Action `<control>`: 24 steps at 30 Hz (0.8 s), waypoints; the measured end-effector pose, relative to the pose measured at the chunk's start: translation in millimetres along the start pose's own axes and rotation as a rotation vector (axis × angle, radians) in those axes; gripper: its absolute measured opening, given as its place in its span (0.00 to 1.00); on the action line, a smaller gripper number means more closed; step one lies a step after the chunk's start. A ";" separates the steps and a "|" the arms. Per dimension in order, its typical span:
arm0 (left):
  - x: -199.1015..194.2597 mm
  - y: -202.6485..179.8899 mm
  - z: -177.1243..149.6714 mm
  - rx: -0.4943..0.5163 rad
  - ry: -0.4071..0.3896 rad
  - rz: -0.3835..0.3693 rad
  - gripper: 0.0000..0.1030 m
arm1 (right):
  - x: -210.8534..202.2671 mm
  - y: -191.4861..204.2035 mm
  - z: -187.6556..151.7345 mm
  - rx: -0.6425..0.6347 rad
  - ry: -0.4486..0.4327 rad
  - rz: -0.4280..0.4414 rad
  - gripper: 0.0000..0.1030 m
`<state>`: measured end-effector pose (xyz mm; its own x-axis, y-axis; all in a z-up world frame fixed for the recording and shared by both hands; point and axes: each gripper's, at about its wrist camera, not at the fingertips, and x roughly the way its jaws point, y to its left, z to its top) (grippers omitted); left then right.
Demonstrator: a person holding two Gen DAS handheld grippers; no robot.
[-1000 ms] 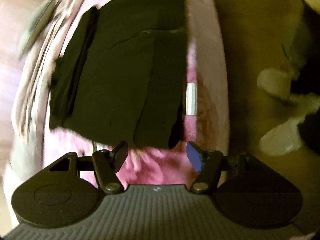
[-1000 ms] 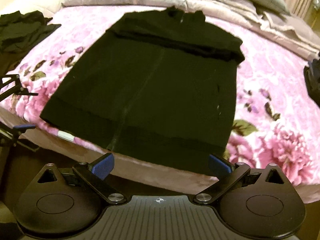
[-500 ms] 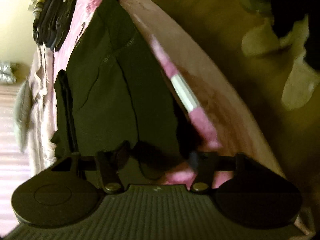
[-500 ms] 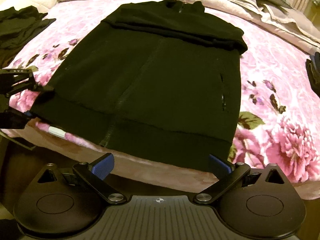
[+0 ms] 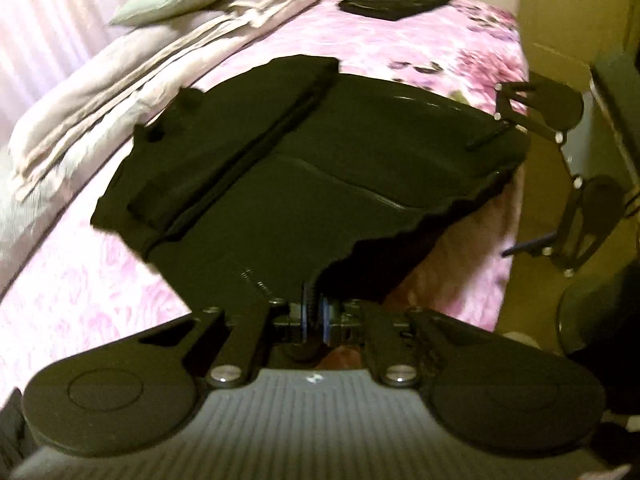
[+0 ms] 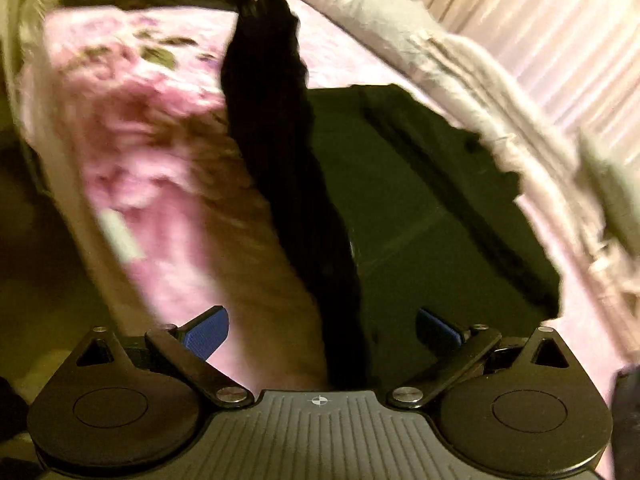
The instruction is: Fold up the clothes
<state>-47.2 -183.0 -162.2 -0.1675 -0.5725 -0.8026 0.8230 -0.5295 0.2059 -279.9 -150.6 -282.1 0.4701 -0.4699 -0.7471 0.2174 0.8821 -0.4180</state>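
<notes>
Left wrist view: the left gripper [image 5: 314,316] is clamped on the hem corner of the black zip-up sweatshirt [image 5: 320,168], which lies on the pink floral bedspread [image 5: 72,296] at the bed's edge; a second ago its fingers were apart. Right wrist view: blurred; the right gripper [image 6: 322,330] is spread apart over the lifted hem [image 6: 280,140], now closer.

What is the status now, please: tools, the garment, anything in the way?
Left tool shut on garment hem corner. Right tool open, hem between its fingers, not gripped. Garment flat on bed, hem over the edge. Nothing in the way.
</notes>
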 end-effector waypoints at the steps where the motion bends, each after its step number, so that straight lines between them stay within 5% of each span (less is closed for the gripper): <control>1: -0.4 7.9 3.9 -0.037 0.003 -0.005 0.06 | 5.2 -5.5 -6.3 -0.002 0.014 -0.033 0.99; 3: -0.2 14.8 5.3 -0.065 0.012 -0.008 0.06 | 13.8 -18.1 -21.5 -0.020 0.055 -0.094 0.91; 5: 2.2 12.1 5.4 -0.067 0.023 -0.009 0.06 | 18.7 -33.5 -41.0 -0.049 0.112 -0.129 0.67; 9: 1.3 2.5 4.4 -0.059 0.036 -0.006 0.06 | 14.8 -61.2 -78.4 -0.086 0.184 -0.142 0.50; 12: 1.6 -7.6 3.6 -0.025 0.054 0.008 0.06 | 5.7 -67.1 -90.0 -0.113 0.189 -0.110 0.10; 19: -20.0 -30.9 6.0 0.101 0.109 0.032 0.04 | -21.6 -88.0 -75.5 -0.113 0.162 -0.041 0.03; 24: -57.2 -52.9 0.1 0.052 0.138 0.060 0.03 | -66.5 -91.5 -67.3 -0.146 0.130 0.026 0.03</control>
<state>-81.2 -122.3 -127.1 -0.0394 -0.5147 -0.8565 0.7994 -0.5305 0.2820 -388.6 -202.3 -228.9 0.3573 -0.4559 -0.8152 0.0761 0.8841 -0.4611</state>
